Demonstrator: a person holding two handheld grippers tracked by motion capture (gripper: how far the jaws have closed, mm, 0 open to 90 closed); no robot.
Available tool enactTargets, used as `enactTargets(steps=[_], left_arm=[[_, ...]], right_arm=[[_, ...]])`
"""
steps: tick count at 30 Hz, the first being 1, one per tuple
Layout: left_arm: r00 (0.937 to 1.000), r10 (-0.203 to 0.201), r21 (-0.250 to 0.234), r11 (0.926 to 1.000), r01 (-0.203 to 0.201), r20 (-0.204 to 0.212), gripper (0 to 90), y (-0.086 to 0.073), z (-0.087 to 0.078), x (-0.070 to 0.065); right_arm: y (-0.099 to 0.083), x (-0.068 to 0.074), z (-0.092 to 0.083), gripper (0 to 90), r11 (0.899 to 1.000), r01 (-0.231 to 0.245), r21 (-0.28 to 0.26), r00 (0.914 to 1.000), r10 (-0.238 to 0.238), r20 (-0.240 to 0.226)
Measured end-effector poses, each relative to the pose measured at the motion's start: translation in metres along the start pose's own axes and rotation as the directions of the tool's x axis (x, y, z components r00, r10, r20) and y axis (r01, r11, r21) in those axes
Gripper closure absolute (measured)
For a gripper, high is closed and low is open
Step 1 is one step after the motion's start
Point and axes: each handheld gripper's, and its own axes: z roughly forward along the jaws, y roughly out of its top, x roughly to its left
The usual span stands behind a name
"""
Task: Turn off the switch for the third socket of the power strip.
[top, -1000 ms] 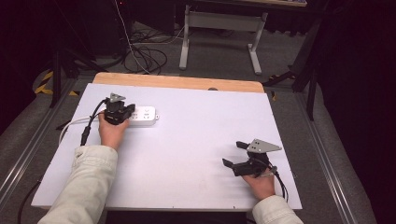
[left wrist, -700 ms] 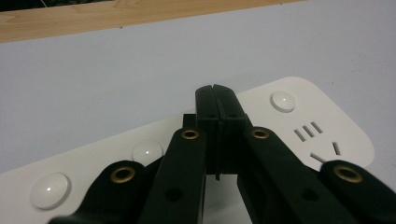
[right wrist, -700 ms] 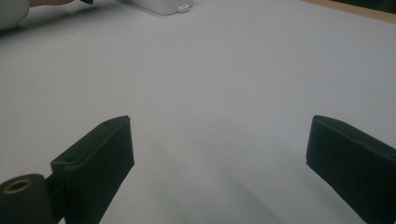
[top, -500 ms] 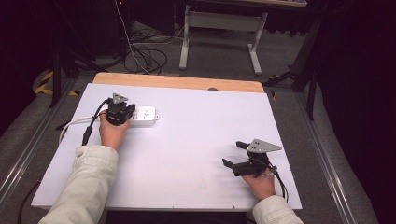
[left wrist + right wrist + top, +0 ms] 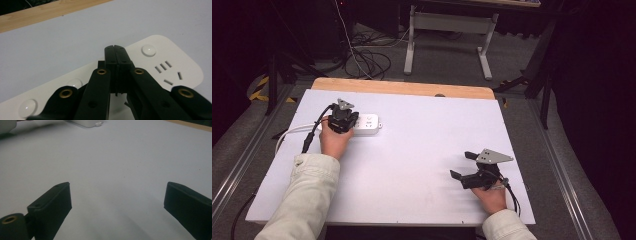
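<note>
From the high view the white power strip lies near the table's far left, left gripper right over it, right gripper parked well apart; left gripper view: jaws pinched together, empty, tips over the strip, probably to poke a button; right gripper view: jaws spread wide, holding nothing, just waiting.

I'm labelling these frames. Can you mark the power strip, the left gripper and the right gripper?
Power strip point(image 5: 371, 123), high view, white top near its right end.
Left gripper point(image 5: 115, 48), left gripper view, tips of shut jaws.
Right gripper point(image 5: 461, 164), high view, between open fingertips.
</note>
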Motion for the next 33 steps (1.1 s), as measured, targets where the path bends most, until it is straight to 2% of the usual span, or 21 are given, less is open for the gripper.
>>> enactTargets(steps=[3, 6, 8, 11, 13, 16, 20, 21, 23, 27, 31, 33], left_arm=[[0.9998, -0.010, -0.001, 1.0000, 0.010, 0.019, 90.0, 0.0003, 0.0011, -0.0021], [0.9999, 0.011, 0.000, 0.9999, -0.011, 0.004, 90.0, 0.0006, 0.0013, -0.0040], [1.0000, 0.003, -0.003, 1.0000, -0.003, 0.007, 90.0, -0.0001, 0.0009, -0.0020], [0.9997, -0.020, 0.005, 0.9998, 0.020, -0.014, 90.0, -0.0012, -0.0007, 0.0020], [0.9990, -0.044, -0.004, 0.9990, 0.044, 0.010, 90.0, -0.0027, -0.0009, 0.0048], [0.9997, -0.022, -0.002, 0.9998, 0.022, -0.010, 90.0, -0.0024, -0.0011, 0.0019], [0.9998, -0.020, 0.002, 0.9998, 0.020, -0.009, 90.0, -0.0023, -0.0015, 0.0016], [0.9998, -0.002, 0.004, 1.0000, 0.002, -0.019, 90.0, -0.0021, -0.0016, 0.0009], [0.9996, 0.006, 0.005, 1.0000, -0.006, -0.027, 90.0, -0.0022, -0.0016, -0.0009], [0.9996, -0.021, 0.010, 0.9997, 0.021, -0.019, 90.0, -0.0012, -0.0015, 0.0006], [0.9995, -0.029, 0.020, 0.9994, 0.030, -0.014, 90.0, -0.0002, -0.0015, 0.0002], [0.9995, -0.016, 0.035, 0.9993, 0.016, -0.027, 90.0, 0.0018, -0.0015, -0.0011]], right_arm=[[-0.0001, -0.0001, -0.0002, 8.1, 1.000, -0.001, -0.001, 1.0000, 0.001, -0.002], [-0.0001, -0.0002, -0.0001, 8.1, 1.000, -0.001, 0.000, 1.0000, 0.001, -0.002], [-0.0001, 0.0000, -0.0002, 8.1, 1.000, 0.000, 0.000, 1.0000, 0.000, -0.003], [-0.0002, 0.0000, -0.0004, 8.1, 1.000, 0.000, 0.000, 1.0000, 0.000, -0.005], [-0.0002, -0.0001, -0.0002, 8.1, 1.000, 0.001, 0.000, 1.0000, -0.001, -0.006], [-0.0001, -0.0002, 0.0000, 8.1, 1.000, 0.001, 0.001, 1.0000, -0.001, -0.006], [-0.0002, 0.0001, 0.0003, 8.1, 1.000, 0.000, 0.003, 1.0000, 0.000, -0.003], [-0.0002, 0.0001, 0.0004, 8.1, 1.000, 0.000, 0.004, 1.0000, 0.000, -0.004], [-0.0002, 0.0000, 0.0005, 8.1, 1.000, -0.001, 0.005, 1.0000, 0.001, -0.004], [-0.0003, 0.0000, 0.0005, 8.1, 1.000, -0.001, 0.004, 1.0000, 0.001, -0.005], [-0.0003, 0.0000, 0.0006, 8.1, 1.000, 0.001, 0.005, 1.0000, -0.001, -0.005], [-0.0003, -0.0001, 0.0007, 8.1, 1.000, -0.001, 0.006, 1.0000, 0.001, -0.004]])
